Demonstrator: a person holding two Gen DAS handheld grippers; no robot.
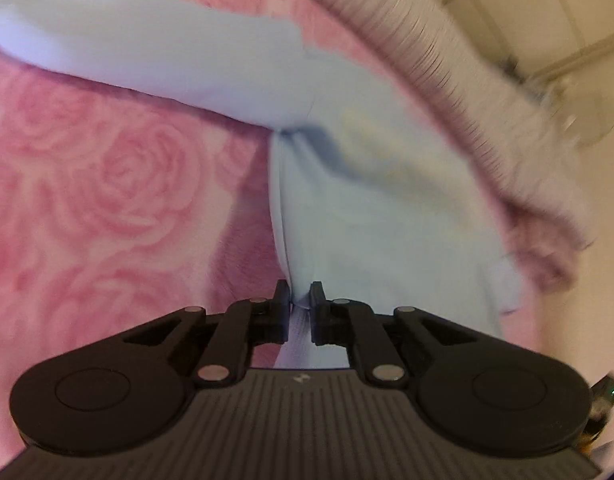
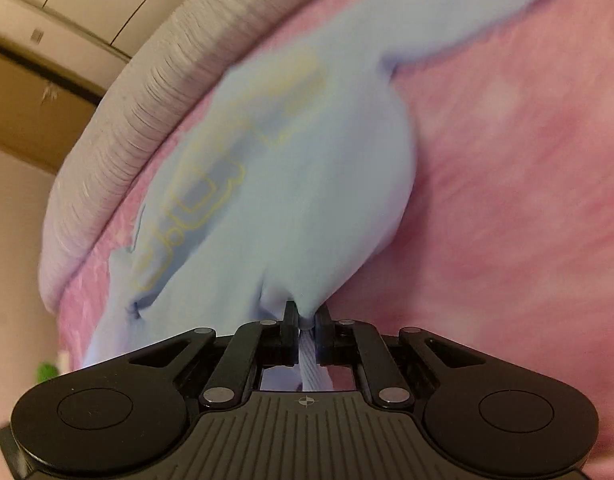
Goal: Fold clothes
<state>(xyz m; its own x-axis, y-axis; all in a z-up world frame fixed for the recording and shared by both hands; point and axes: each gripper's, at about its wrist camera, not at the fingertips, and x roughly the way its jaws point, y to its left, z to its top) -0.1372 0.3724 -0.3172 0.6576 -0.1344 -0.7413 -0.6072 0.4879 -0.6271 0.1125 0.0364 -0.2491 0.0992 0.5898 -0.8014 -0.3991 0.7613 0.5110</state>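
Left claw (image 1: 299, 294) pinched on pale blue garment (image 1: 367, 200), right claw (image 2: 306, 316) clamped on its hem, garment near pink rose blanket's (image 1: 107, 184) fringed edge, open blanket beyond sleeve.

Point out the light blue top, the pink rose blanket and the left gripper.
light blue top (image 2: 307, 200), right wrist view, mid-body.
pink rose blanket (image 1: 119, 184), left wrist view, rose print.
left gripper (image 1: 299, 304), left wrist view, between fingertips.

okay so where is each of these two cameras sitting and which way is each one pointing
Left wrist: on the left tongs, looking down along their fingers, pinched on the light blue garment over the pink rose blanket.
Right wrist: on the right tongs, angled down, clamped on the same garment, yellow print visible.
Shared: garment, blanket, grey ribbed edge.
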